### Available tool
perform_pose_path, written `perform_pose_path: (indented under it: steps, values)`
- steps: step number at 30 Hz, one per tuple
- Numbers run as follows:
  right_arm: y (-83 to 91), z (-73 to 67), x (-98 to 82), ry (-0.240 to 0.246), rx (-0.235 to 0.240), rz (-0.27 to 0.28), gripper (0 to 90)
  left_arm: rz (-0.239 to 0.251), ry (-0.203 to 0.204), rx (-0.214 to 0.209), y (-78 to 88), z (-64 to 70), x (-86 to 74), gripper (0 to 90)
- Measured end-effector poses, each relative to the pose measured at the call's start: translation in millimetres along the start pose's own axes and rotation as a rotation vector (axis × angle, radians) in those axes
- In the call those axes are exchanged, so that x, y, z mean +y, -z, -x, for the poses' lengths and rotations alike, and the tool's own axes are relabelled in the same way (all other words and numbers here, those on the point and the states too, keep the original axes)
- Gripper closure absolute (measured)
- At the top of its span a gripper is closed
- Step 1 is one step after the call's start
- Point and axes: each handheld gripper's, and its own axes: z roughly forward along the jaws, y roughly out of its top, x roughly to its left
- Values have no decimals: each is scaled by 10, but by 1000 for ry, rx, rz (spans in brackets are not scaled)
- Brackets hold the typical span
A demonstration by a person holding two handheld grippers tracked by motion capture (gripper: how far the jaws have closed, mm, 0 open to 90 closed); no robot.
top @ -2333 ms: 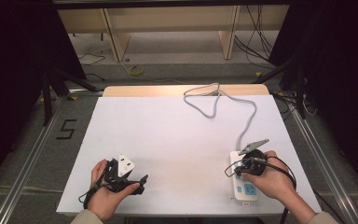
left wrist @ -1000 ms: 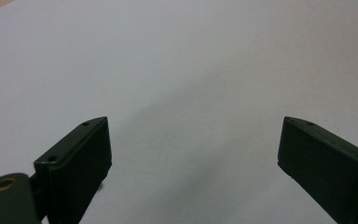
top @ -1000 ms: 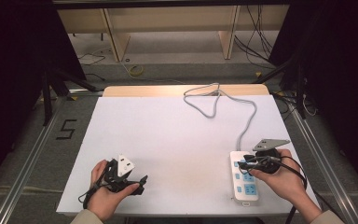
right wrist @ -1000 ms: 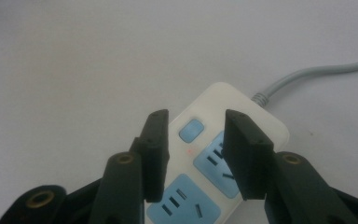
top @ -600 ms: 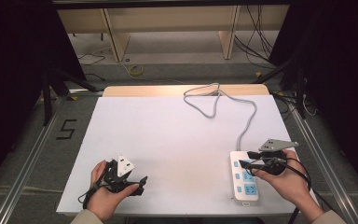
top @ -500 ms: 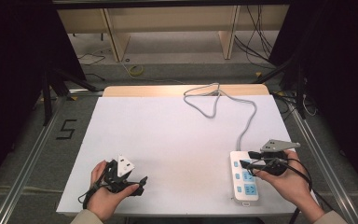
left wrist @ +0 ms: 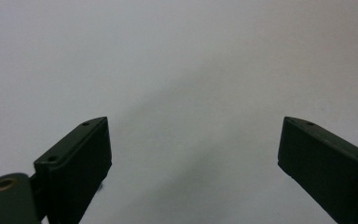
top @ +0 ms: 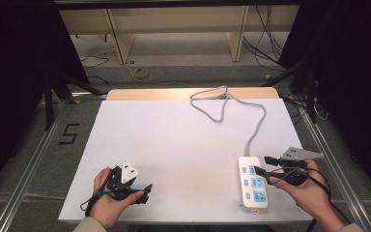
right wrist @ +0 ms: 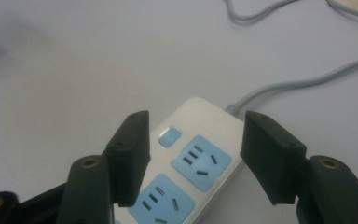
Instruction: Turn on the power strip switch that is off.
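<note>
A white power strip (top: 253,183) with blue sockets lies at the table's near right, and its grey cable (top: 257,126) runs off toward the far edge. My right gripper (top: 263,166) hovers at the strip's right side, pointing left over its far end. In the right gripper view the right gripper (right wrist: 193,126) has just been opening its jaws; the power strip (right wrist: 200,158) lies beneath and between them, untouched by either pad. Near the front left, my left gripper (top: 145,192) rests in a hand, open. Its jaws stand wide apart over bare white tabletop in the left gripper view (left wrist: 193,140).
The white table (top: 174,145) has a wooden strip along its far edge (top: 149,93). The cable loops near the far middle (top: 212,104). Shelving legs and loose cables stand on the floor beyond. Metal rails run along both sides.
My right hand has slid rightward off the top of the power strip and its jaws have spread wider. The left hand and gripper have stayed put.
</note>
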Motion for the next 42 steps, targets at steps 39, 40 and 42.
perform_pose_path:
  steps: [39, 40, 42]
  values:
    - [170, 70, -271, -2, -21, 54, 354, 1, 11, -2, 9, -16, -9, 92]
    - [172, 71, -272, -2, -22, 52, 354, 2, 12, -1, 9, -15, -8, 92]
    - [170, 71, -274, -4, -21, 53, 355, 4, 12, -1, 12, -13, -5, 92]
